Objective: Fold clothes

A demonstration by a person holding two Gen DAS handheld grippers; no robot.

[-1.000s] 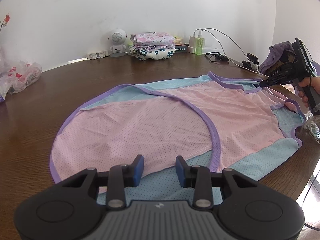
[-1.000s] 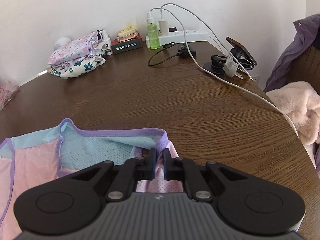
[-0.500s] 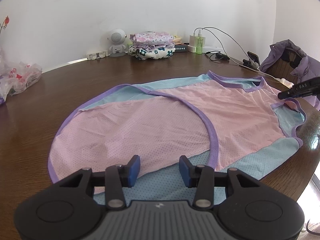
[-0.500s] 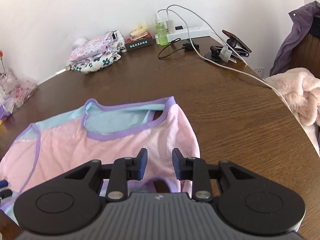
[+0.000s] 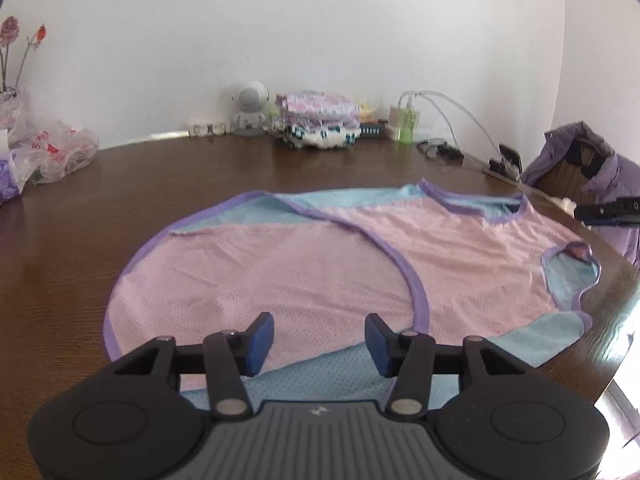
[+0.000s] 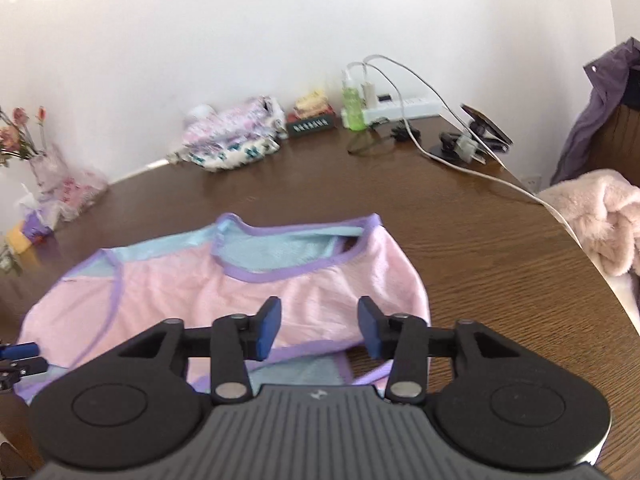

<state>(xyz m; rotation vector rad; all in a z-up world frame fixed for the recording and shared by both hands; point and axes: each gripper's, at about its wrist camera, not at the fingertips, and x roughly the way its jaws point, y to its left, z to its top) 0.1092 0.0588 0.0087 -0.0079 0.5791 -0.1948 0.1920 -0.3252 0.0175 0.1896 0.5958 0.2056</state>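
A pink and light-blue mesh garment [image 5: 320, 272] with purple trim lies spread flat on the round brown table [image 5: 120, 184]. It also shows in the right wrist view [image 6: 248, 300], neckline toward the wall. My left gripper [image 5: 319, 338] is open and empty, just above the garment's near hem. My right gripper [image 6: 319, 326] is open and empty above the garment's near shoulder end. The right gripper's fingertips [image 5: 600, 211] show at the right edge of the left wrist view. The left gripper's fingertips [image 6: 20, 350] show at the left edge of the right wrist view.
Folded floral clothes [image 5: 316, 124], a small white robot figure [image 5: 250, 110], a green bottle [image 6: 353, 108], a power strip with cables [image 6: 404, 104] and a phone stand [image 6: 476, 136] line the far edge. Plastic bags [image 5: 48, 152] lie at left. A chair holds a purple jacket [image 5: 580, 160] and a pink fleece [image 6: 600, 216].
My right gripper let go of the garment's shoulder, opened and drew back and up. My left gripper opened wider and rose slightly. The garment now lies flat.
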